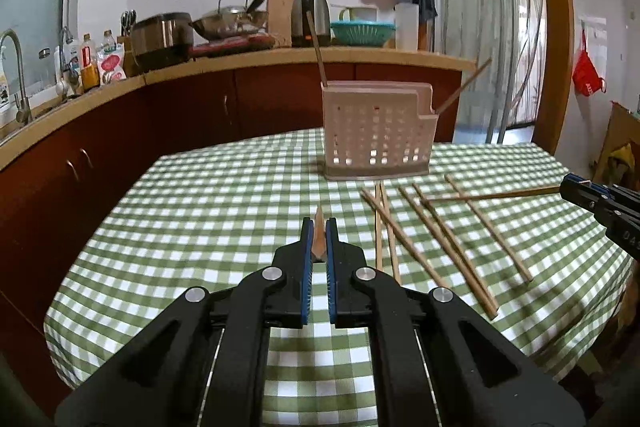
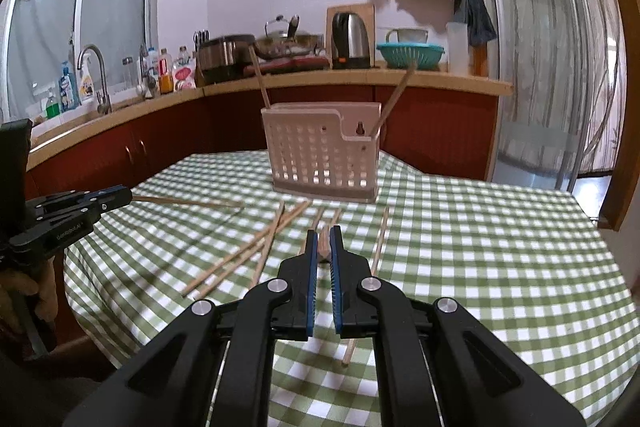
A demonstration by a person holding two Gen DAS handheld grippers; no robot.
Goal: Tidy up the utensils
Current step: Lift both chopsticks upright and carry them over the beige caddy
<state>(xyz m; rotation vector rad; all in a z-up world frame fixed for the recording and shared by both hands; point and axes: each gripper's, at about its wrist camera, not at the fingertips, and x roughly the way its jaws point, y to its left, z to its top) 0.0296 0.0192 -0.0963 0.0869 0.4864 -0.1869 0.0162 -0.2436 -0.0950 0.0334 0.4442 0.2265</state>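
left gripper (image 1: 319,233) clamped on chopstick (image 1: 319,223) | right gripper (image 2: 324,241) clamped on second chopstick (image 2: 323,241) | light, stiff, slippery wood; best gripped mid-shaft | holder (image 1: 376,131) far

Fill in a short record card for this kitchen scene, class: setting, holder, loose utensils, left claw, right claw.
setting: table with green checked cloth, kitchen counter behind
holder: pale perforated utensil holder upright on the table, two chopsticks already leaning inside
loose utensils: several wooden chopsticks scattered on the cloth in front of the holder
left claw: shut on one chopstick
right claw: shut on another chopstick
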